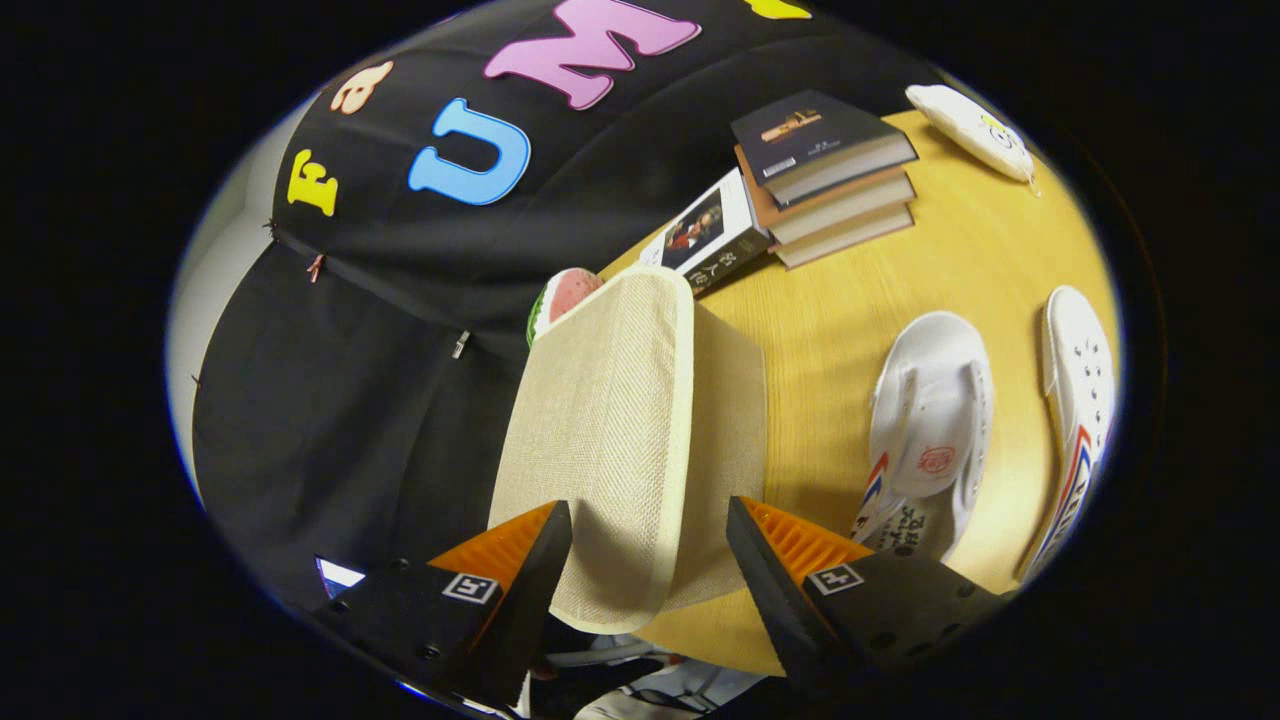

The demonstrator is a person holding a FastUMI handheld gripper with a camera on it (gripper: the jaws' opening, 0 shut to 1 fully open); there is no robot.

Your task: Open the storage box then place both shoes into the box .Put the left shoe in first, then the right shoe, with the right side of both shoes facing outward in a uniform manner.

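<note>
Two claw (pixel 650 560) fingers spread wide, straddling raised beige woven-fabric lid flap (pixel 600 440) of storage box (pixel 735 420); flap likely light, floppy. Grip flap's free edge. White canvas shoes (pixel 930 430) wait on counter (pixel 830 320).

Quick count: one fabric storage box (pixel 640 420), two white shoes (pixel 930 430) (pixel 1080 400), four books (pixel 820 140), one watermelon-slice toy (pixel 560 298), one white pouch thing (pixel 970 128), all on one wooden table (pixel 840 300). One gripper (pixel 648 550), two fingers spread apart.
</note>
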